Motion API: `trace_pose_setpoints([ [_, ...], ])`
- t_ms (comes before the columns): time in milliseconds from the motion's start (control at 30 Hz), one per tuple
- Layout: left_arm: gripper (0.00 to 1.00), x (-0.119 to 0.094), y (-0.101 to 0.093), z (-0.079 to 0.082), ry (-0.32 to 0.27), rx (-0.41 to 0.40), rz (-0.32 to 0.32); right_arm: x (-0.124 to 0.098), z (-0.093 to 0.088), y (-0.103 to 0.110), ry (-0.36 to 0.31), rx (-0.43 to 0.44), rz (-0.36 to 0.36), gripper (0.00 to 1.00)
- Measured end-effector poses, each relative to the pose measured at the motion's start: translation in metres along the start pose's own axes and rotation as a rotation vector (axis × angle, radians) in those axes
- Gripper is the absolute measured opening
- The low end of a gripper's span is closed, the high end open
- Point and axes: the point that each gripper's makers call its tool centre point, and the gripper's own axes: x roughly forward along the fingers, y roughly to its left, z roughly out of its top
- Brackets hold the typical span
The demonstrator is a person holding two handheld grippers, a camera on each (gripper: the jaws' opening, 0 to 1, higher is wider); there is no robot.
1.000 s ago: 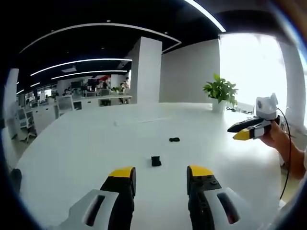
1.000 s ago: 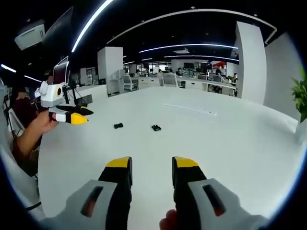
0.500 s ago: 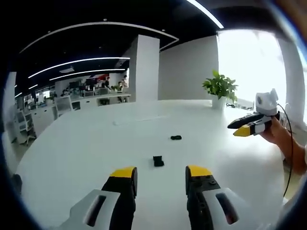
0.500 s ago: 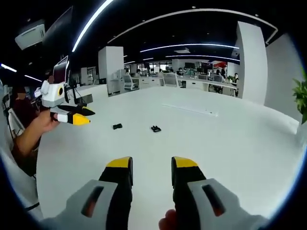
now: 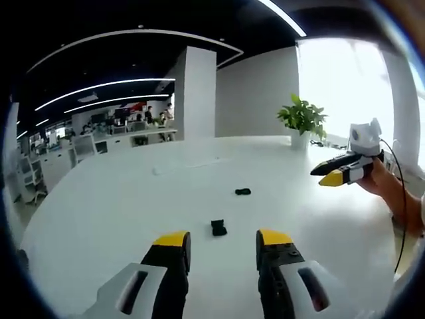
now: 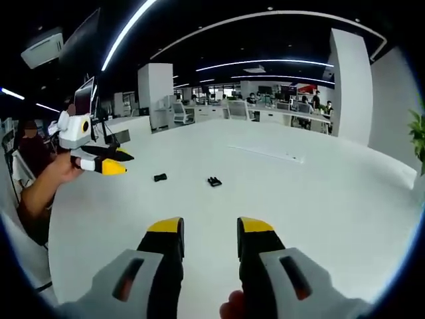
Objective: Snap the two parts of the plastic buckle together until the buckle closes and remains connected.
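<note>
While both buckle halves lie apart on the white table (image 5: 99,199), the nearer buckle half (image 5: 218,228) could skid when the empty, open left hand-held gripper (image 5: 222,240) pinches; the right hand-held gripper (image 6: 207,227) also stands open, the farther buckle half (image 5: 243,192) untouched.

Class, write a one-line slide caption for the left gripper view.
Open left gripper above two separate buckle parts on a white table.

an open-plan office: rows of desks with monitors (image 6: 265,111), long ceiling light strips (image 5: 106,103), white pillars (image 5: 196,93), and a potted plant (image 5: 303,118) by a bright window.
</note>
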Motion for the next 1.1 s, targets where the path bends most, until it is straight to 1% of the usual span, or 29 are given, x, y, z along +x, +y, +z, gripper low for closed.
trace_pose_setpoints([
  [367, 0.39, 0.005, -0.001, -0.001, 0.009, 0.003, -0.012, 0.010, 0.005, -0.005, 0.001, 0.006, 0.024, 0.32],
  [500, 0.37, 0.006, 0.000, 0.000, 0.009, 0.008, -0.004, 0.013, 0.007, -0.008, 0.001, 0.013, 0.031, 0.32],
  [700, 0.37, 0.008, -0.001, 0.001, 0.009, 0.013, -0.007, 0.017, 0.010, -0.010, 0.002, 0.013, 0.036, 0.32],
  [967, 0.36, 0.012, 0.001, 0.000, 0.016, 0.021, -0.009, 0.024, 0.009, -0.011, 0.017, 0.006, 0.049, 0.32],
  [1100, 0.35, 0.015, 0.001, -0.002, 0.023, 0.026, -0.011, 0.027, 0.013, -0.012, 0.015, 0.004, 0.055, 0.32],
])
